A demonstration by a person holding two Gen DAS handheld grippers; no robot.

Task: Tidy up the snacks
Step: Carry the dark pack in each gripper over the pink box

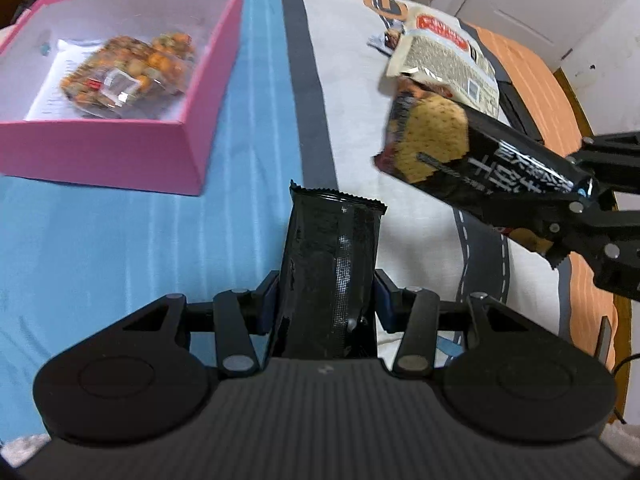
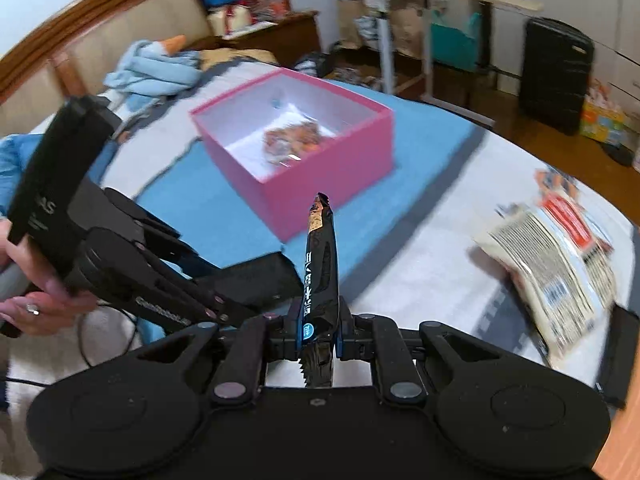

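Black packet (image 1: 328,276) back, print hidden

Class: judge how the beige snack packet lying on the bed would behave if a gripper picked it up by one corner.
The beige snack packet looks thin and creased, so it would probably flop. Its flat shape suggests it is light. The glossy film might slip in the jaws.

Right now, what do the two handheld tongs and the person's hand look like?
Both tongs, left and right, are matte black, with scissor-like linkage arms, silver rivets, round side housings and blue finger pads. The hand has light painted nails and a ring; a thin black cable trails near it.
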